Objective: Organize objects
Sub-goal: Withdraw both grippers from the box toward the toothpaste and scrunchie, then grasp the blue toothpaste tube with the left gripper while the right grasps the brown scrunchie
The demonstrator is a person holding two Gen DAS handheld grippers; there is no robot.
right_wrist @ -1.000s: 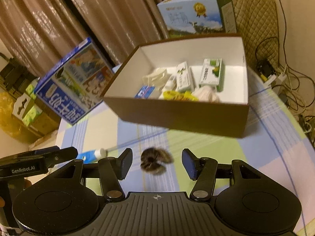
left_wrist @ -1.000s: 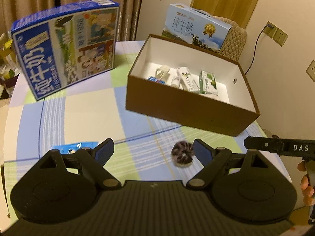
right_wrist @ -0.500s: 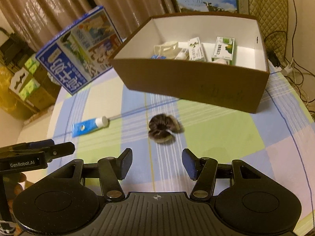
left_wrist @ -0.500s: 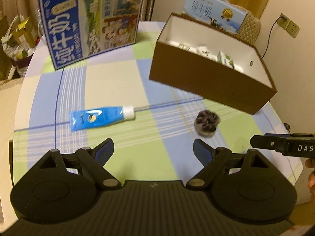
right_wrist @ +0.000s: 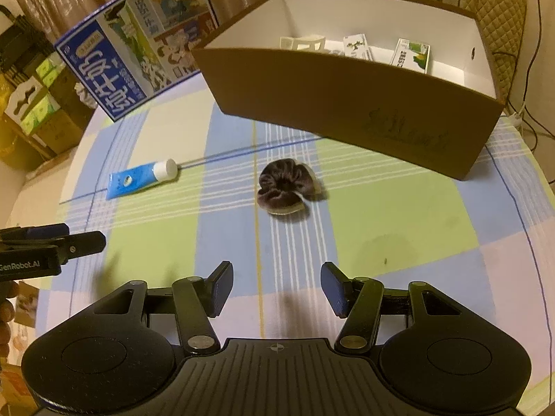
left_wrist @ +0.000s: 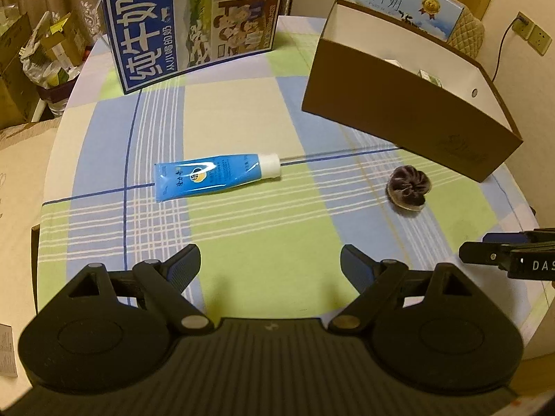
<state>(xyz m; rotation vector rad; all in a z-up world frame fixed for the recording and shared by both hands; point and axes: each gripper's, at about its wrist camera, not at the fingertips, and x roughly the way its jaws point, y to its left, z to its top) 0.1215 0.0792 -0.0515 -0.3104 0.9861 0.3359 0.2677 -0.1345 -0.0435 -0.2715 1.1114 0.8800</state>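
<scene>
A dark purple scrunchie (left_wrist: 409,187) (right_wrist: 286,187) lies on the checked tablecloth just in front of the brown open box (left_wrist: 399,111) (right_wrist: 347,104). A blue tube with a white cap (left_wrist: 215,175) (right_wrist: 140,180) lies flat to the left of it. My left gripper (left_wrist: 270,268) is open and empty over the table's near edge, short of the tube. My right gripper (right_wrist: 274,286) is open and empty too, a little short of the scrunchie. The box holds small cartons (right_wrist: 411,53) and a white item; part of its contents is hidden by its wall.
A big blue milk carton box (left_wrist: 194,20) (right_wrist: 138,45) stands at the table's far left. Another milk box (left_wrist: 412,0) rests on a quilted chair behind the brown box. Cardboard boxes and bags (left_wrist: 41,55) crowd the floor at left. A wall socket (left_wrist: 532,33) is at right.
Both grippers have drawn back toward the table's near edge and away from the brown box. The tube came fully into the left wrist view. The scrunchie and tube lie where they were.
</scene>
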